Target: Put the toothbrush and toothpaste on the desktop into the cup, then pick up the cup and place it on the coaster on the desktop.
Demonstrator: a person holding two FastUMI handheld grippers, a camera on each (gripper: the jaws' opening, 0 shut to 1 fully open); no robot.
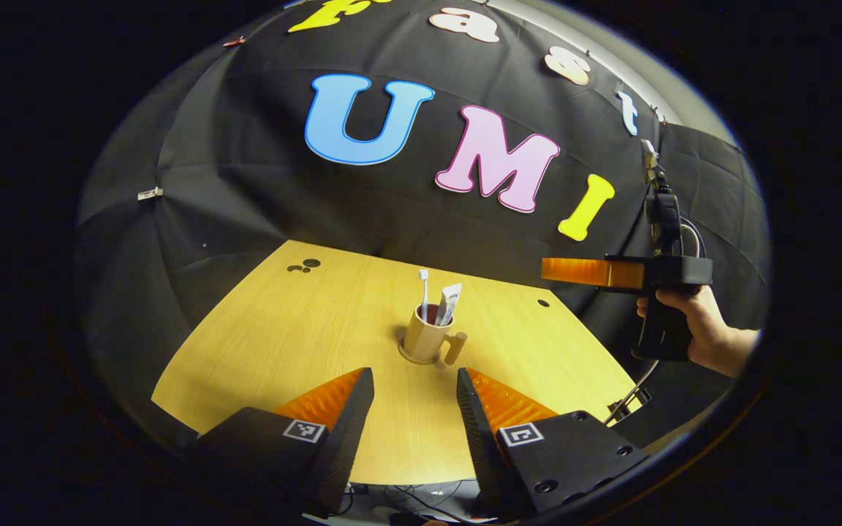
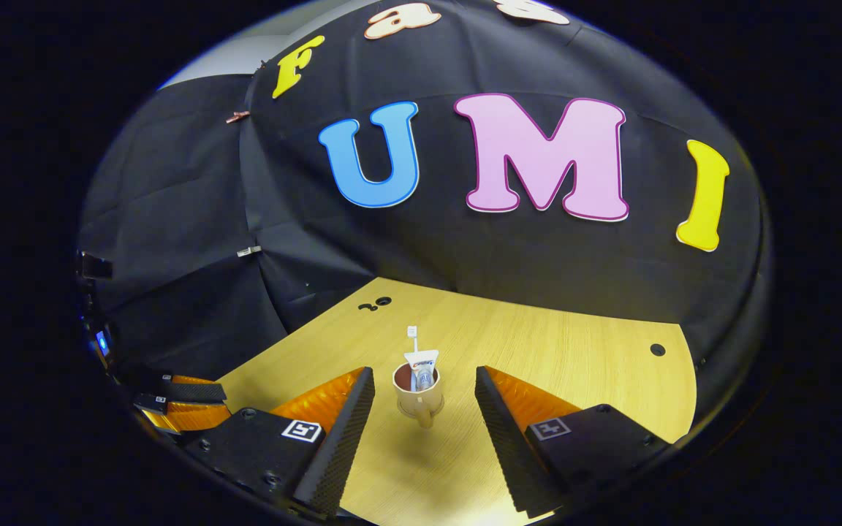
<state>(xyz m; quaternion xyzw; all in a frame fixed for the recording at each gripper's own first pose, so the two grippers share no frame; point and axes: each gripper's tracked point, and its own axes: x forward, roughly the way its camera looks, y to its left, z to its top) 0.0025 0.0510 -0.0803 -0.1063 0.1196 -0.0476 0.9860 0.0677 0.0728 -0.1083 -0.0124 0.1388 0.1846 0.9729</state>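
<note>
The cup point(image 1: 423, 337) stands upright near the middle of the desktop point(image 1: 304, 343), with the toothbrush point(image 1: 423, 286) and the toothpaste point(image 1: 448, 303) standing up inside it. In the left gripper view a thin round edge shows under the cup, which looks like the coaster point(image 1: 406, 357), so I think the cup is already sitting on it, though I cannot be sure. On the left side, the left gripper point(image 1: 415, 398) is wide open and holds nothing; the cup is a little way ahead of its fingers, not touching them. In the middle, the cup's handle point(image 1: 455, 347) sticks out toward the near right in the left gripper view. On the right, the right gripper point(image 2: 425, 398) is wide open too and holds nothing, and in the right gripper view the cup sits between its two fingers but apart from both. A hand point(image 1: 706, 325) holds that gripper up to the right of the desktop. I think the job is nearly done or done. To finish well, both grippers should pull straight back, slow and level, so no finger bumps the handle or tips the cup, because the tall toothbrush could make it fall over easily.
</note>
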